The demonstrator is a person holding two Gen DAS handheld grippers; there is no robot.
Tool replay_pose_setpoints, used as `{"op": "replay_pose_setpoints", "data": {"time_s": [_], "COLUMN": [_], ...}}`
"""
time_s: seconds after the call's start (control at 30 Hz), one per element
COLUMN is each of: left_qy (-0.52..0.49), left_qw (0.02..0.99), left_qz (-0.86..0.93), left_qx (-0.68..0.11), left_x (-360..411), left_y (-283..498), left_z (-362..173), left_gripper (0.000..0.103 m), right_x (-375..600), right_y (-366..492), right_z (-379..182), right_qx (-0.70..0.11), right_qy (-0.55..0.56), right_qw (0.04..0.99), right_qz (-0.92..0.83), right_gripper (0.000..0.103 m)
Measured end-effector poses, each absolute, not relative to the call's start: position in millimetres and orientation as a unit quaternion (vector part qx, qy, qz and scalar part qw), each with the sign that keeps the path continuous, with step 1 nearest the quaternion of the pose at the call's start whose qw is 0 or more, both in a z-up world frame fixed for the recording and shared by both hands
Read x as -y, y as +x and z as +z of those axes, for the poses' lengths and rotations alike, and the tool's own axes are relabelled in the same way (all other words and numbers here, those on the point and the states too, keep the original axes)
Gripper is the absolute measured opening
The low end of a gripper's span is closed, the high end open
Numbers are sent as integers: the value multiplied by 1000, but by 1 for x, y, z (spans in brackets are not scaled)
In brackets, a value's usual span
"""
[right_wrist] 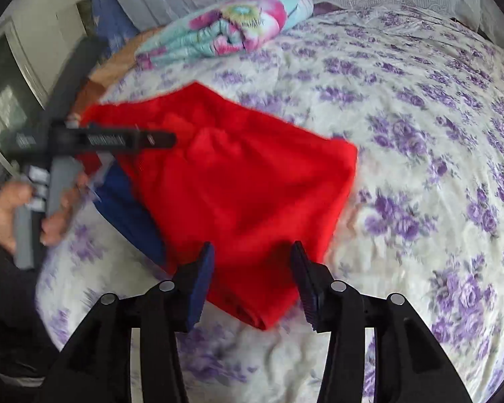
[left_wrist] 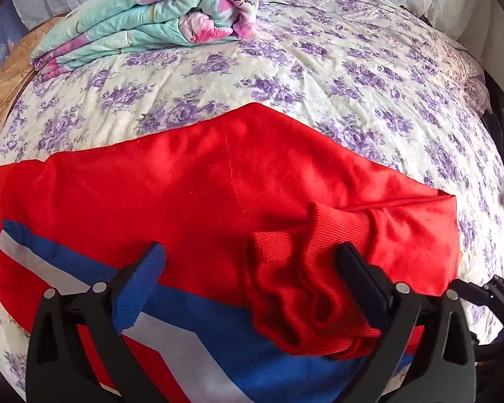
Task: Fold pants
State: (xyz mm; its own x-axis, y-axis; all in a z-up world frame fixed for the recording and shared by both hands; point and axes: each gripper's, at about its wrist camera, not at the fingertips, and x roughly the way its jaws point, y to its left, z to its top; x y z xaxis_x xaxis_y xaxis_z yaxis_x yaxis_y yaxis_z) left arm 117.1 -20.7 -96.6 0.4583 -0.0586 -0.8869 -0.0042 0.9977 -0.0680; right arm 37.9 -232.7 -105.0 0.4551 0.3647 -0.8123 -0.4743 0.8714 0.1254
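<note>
Red pants [left_wrist: 218,181] with a blue and white stripe lie folded on the flowered bed sheet [left_wrist: 319,77]. My left gripper [left_wrist: 252,258] hangs over their near edge, jaws wide apart. A bunched ribbed red cuff [left_wrist: 295,285] lies between the fingers against the right one, and the left pad is clear of it. In the right wrist view my right gripper [right_wrist: 252,255] stands open above the near corner of the pants [right_wrist: 245,184], its pads not pressing the cloth. A hand [right_wrist: 13,215] holds the left gripper [right_wrist: 164,139] over the pants' far left side.
A folded quilt [left_wrist: 151,23] with pink flowers lies at the back left of the bed, also seen as the quilt [right_wrist: 225,30]. White lace pillows line the headboard side. The bed's left edge shows brown cloth [left_wrist: 3,90]. Bare sheet [right_wrist: 420,134] stretches to the right of the pants.
</note>
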Motion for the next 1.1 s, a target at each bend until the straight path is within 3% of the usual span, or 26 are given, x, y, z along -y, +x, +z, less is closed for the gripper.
{"op": "replay_pose_setpoints", "data": {"time_s": [0.17,0.2,0.3,0.43,0.57,0.77,0.93,1.1], "left_qy": [-7,-4,-19,-29,-79,-175,-307,-325], "left_qw": [859,863,852,871,872,824,788,785], "left_qz": [-15,-18,-30,-76,-54,17,-54,-35], "left_qx": [-511,-505,-523,-484,-479,-538,-531,-526], "left_x": [29,29,20,-9,-69,-142,-165,-177], "left_y": [106,104,106,84,56,30,21,40], "left_z": [-86,-85,-91,-43,-20,-65,-89,-95], "left_gripper": [99,99,99,98,98,99,98,98], "right_x": [239,236,227,238,253,263,250,264], "right_y": [17,16,28,18,14,47,66,78], "right_z": [-77,-80,-111,-80,-58,-48,-29,-36], "right_qx": [-423,-428,-486,-438,-390,-386,-354,-314], "right_qy": [-49,-47,-89,-48,-13,71,82,142], "right_qw": [874,870,846,873,900,901,907,910], "right_qz": [233,241,199,208,191,184,212,231], "right_gripper": [61,67,69,72,81,89,90,90]}}
